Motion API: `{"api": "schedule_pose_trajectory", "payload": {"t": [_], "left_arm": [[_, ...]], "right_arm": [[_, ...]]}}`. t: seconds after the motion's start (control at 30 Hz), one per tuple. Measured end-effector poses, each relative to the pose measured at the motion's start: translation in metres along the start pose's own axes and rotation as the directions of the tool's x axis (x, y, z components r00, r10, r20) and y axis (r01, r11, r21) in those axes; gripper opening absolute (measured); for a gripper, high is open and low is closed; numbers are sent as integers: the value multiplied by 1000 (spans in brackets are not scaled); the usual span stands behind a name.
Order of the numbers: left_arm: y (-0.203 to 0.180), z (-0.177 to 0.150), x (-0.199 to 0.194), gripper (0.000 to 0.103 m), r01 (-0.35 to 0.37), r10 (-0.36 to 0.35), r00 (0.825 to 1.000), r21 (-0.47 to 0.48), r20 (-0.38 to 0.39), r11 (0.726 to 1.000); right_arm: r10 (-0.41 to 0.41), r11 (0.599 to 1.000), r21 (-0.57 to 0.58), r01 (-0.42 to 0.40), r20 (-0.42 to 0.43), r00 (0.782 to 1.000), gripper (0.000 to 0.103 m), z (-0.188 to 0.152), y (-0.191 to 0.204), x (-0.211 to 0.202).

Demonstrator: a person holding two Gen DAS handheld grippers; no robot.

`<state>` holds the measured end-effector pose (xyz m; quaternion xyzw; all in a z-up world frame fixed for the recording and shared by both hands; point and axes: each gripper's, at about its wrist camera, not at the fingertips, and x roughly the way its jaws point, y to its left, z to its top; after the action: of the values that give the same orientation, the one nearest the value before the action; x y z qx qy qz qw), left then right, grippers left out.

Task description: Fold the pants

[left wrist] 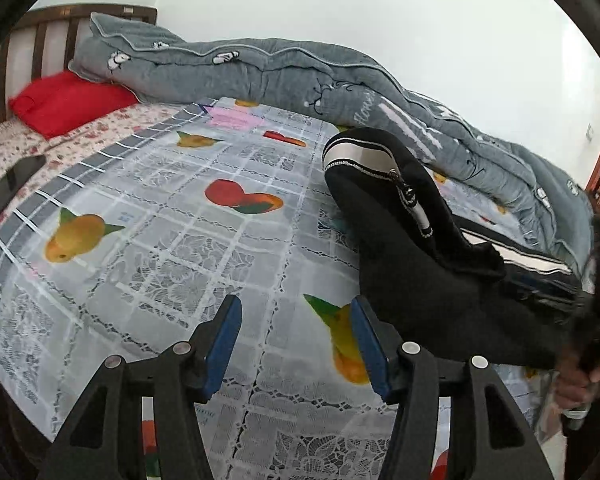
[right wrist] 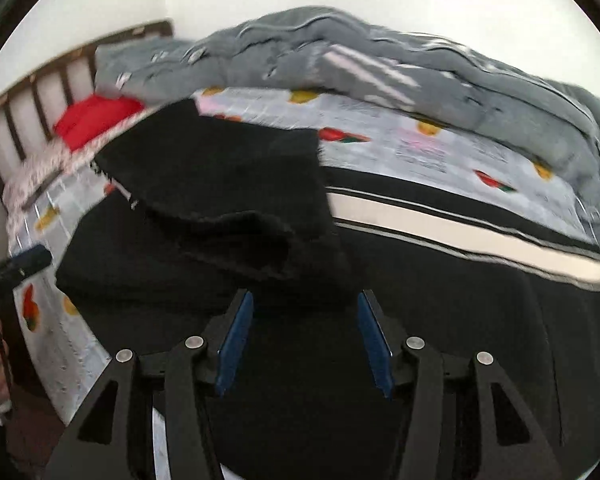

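Observation:
Black pants (left wrist: pixel 415 264) with a white side stripe lie on the bed's fruit-print cloth (left wrist: pixel 160 248), at the right in the left wrist view. One leg is folded back, its striped cuff (left wrist: pixel 355 160) raised. My left gripper (left wrist: pixel 296 312) is open and empty over the cloth, just left of the pants. In the right wrist view the pants (right wrist: pixel 439 320) fill the middle, with a folded-over flap (right wrist: pixel 220 184) and the white stripe (right wrist: pixel 459 232). My right gripper (right wrist: pixel 305 304) is open just above the black fabric.
A rolled grey quilt (left wrist: pixel 300 76) lies along the wall side of the bed. A red pillow (left wrist: pixel 68 100) sits by the wooden headboard (left wrist: pixel 40 36). A dark phone (left wrist: pixel 12 184) lies on the floral sheet at the left. A hand (left wrist: pixel 583 384) shows at the right edge.

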<state>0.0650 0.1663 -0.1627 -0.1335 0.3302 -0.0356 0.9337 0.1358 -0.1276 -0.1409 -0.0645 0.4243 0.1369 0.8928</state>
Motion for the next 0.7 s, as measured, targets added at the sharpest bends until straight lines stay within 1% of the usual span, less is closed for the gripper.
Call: {"api": "schedule_pose_trajectory", "payload": {"t": [0.1, 0.2, 0.23, 0.27, 0.3, 0.37, 0.4, 0.43, 0.47, 0.5, 0.53, 0.57, 0.6, 0.63, 0.67, 0.7], "left_arm": [[2, 4, 5, 55, 21, -21, 1000, -9, 4, 1000], [-1, 10, 14, 55, 59, -59, 998, -33, -10, 998], [-4, 12, 18, 55, 71, -72, 997, -35, -17, 997], [-6, 13, 20, 55, 75, -76, 997, -34, -19, 997], [-9, 13, 21, 55, 78, -79, 997, -30, -18, 996], [-13, 13, 22, 55, 80, -81, 997, -22, -18, 997], [-15, 13, 23, 55, 80, -81, 996, -21, -21, 997], [-15, 13, 25, 55, 83, -83, 996, -21, -26, 996], [-15, 13, 26, 55, 86, -86, 996, -22, -30, 996], [-15, 13, 27, 55, 86, -87, 996, -24, -34, 996], [-14, 14, 30, 55, 82, -83, 996, -28, -42, 996], [-13, 14, 31, 55, 81, -82, 996, -31, -45, 996], [-13, 15, 32, 55, 80, -82, 996, -34, -46, 996], [-12, 15, 32, 55, 81, -83, 995, -36, -46, 996], [-12, 16, 33, 55, 82, -84, 995, -39, -48, 996], [-12, 16, 34, 55, 87, -89, 995, -43, -50, 995]], "right_arm": [[-38, 998, -48, 37, -22, 999, 53, 9, 7, 18], [-66, 996, -57, 64, -27, 997, 53, 17, 8, 31], [-69, 997, -46, 67, -26, 997, 43, 19, 6, 34], [-51, 998, -29, 50, -21, 998, 8, 21, 3, 34], [-5, 1000, 5, 5, -15, 1000, 10, 23, -2, 33], [49, 992, 118, -50, 16, 999, 10, 26, -23, 27], [90, 969, 228, -92, 23, 996, 10, 24, -43, 26], [115, 951, 288, -115, 16, 993, 10, 23, -54, 29], [152, 922, 364, -136, -15, 988, 10, 19, -68, 36], [184, 899, 415, -142, -63, 981, 10, 15, -78, 45], [203, 890, 429, -156, -68, 977, 11, 12, -81, 45], [214, 889, 427, -167, -64, 975, 12, 11, -82, 44], [192, 911, 386, -147, -80, 978, 15, 13, -77, 39], [177, 925, 354, -134, -91, 980, 23, 14, -74, 36], [158, 942, 314, -122, -92, 983, 28, 16, -69, 30], [143, 953, 280, -117, -75, 987, 32, 17, -64, 25]]}}
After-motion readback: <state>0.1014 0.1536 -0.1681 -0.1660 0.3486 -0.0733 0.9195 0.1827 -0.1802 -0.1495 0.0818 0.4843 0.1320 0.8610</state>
